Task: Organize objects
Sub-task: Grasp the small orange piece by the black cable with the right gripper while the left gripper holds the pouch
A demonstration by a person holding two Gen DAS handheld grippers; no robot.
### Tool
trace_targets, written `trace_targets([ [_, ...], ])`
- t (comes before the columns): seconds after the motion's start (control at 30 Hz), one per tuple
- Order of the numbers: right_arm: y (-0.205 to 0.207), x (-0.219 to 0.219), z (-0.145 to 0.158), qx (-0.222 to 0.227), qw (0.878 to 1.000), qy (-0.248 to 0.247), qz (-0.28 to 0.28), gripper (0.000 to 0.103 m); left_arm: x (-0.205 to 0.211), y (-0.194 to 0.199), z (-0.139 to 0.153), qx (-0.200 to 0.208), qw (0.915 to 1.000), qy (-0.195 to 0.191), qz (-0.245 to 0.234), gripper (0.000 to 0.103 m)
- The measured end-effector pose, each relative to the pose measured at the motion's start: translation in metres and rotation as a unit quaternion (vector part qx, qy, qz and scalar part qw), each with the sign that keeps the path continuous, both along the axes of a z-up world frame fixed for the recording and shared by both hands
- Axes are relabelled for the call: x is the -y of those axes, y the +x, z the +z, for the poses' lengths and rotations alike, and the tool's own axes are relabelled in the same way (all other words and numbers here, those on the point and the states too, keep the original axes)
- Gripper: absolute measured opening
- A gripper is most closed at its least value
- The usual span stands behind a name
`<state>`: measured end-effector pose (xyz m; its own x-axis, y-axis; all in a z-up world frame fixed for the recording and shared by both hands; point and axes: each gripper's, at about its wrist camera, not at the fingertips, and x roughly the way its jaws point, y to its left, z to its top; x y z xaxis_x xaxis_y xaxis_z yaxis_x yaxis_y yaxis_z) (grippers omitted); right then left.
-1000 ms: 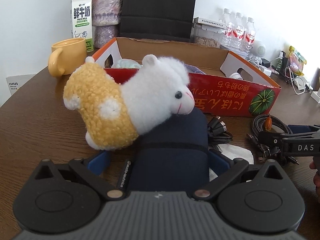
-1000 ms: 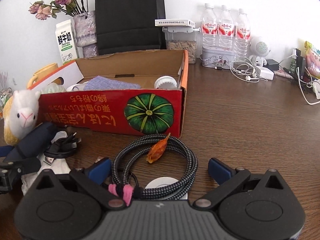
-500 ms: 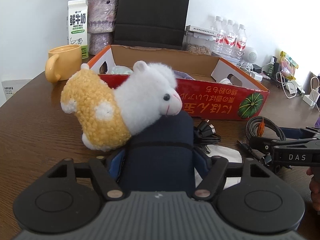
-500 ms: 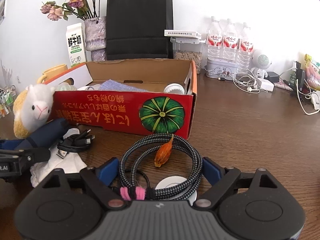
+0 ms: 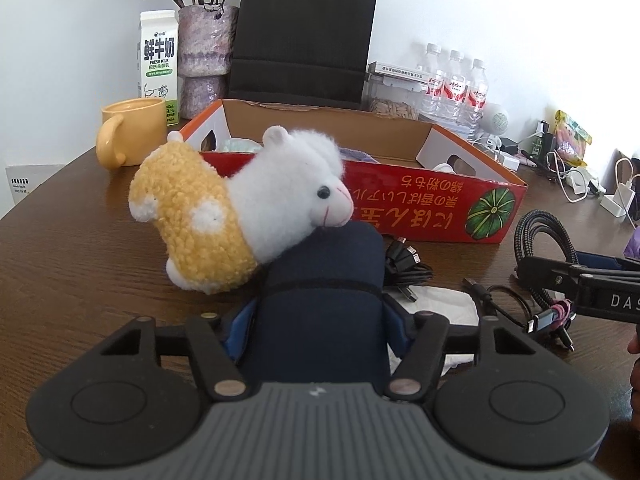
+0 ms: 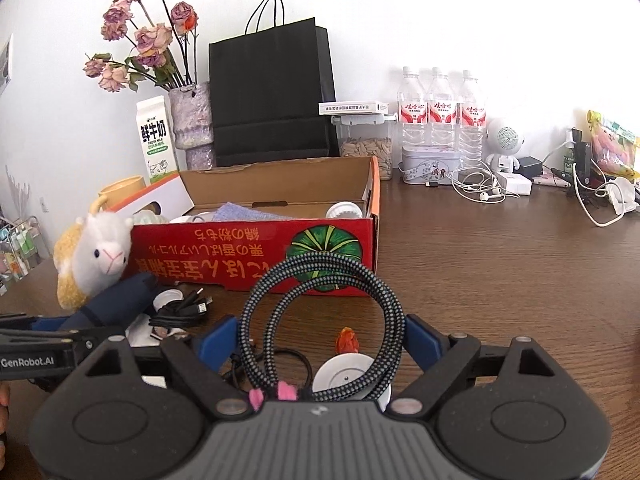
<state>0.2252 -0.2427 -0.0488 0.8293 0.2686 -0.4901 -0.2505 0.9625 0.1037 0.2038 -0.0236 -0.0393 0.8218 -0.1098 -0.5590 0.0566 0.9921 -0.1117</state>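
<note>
A navy pouch [image 5: 320, 280] lies on the wooden table with a white and yellow plush alpaca [image 5: 240, 208] leaning on its far end. My left gripper [image 5: 316, 320] is closing, and its blue pads [image 5: 236, 328] touch both sides of the pouch. In the right wrist view my right gripper [image 6: 320, 336] is shut on a coil of braided cable [image 6: 384, 308], which stands upright above a white disc [image 6: 344, 376] and an orange dried leaf [image 6: 347, 340]. Behind them sits the red cardboard box [image 6: 224, 252] with a pumpkin picture.
A black USB cable bundle [image 5: 404, 268] and white tissue [image 5: 440, 304] lie right of the pouch. A yellow mug [image 5: 128, 132], milk carton [image 5: 158, 64], vase [image 5: 204, 48], black paper bag [image 6: 272, 92] and water bottles [image 6: 440, 112] line the back. Earphones and chargers [image 6: 480, 188] clutter the right.
The left jaws have narrowed from wide open onto the pouch. The right jaws closed in on the cable coil, which rose from lying flat to standing upright.
</note>
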Motion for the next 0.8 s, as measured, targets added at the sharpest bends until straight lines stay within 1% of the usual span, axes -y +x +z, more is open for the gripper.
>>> trace_targets([
  [0.27, -0.006, -0.004, -0.002, -0.012, 1.000, 0.005, 0.006, 0.088, 0.002, -0.006, -0.001, -0.002, 1.0000, 0.000, 0.002, 0.065],
  [0.53, -0.011, -0.013, -0.008, -0.033, 0.999, -0.009, 0.011, 0.087, 0.000, -0.005, -0.002, -0.013, 0.9999, -0.006, 0.006, 0.071],
  [0.67, -0.018, -0.018, -0.009, -0.032, 0.999, -0.014, 0.023, 0.087, -0.003, -0.004, -0.003, -0.016, 0.9998, -0.011, 0.007, 0.072],
  [0.8, -0.020, -0.018, -0.009, -0.034, 0.999, -0.014, 0.017, 0.087, -0.005, -0.004, -0.003, -0.016, 0.9997, -0.015, 0.007, 0.074],
])
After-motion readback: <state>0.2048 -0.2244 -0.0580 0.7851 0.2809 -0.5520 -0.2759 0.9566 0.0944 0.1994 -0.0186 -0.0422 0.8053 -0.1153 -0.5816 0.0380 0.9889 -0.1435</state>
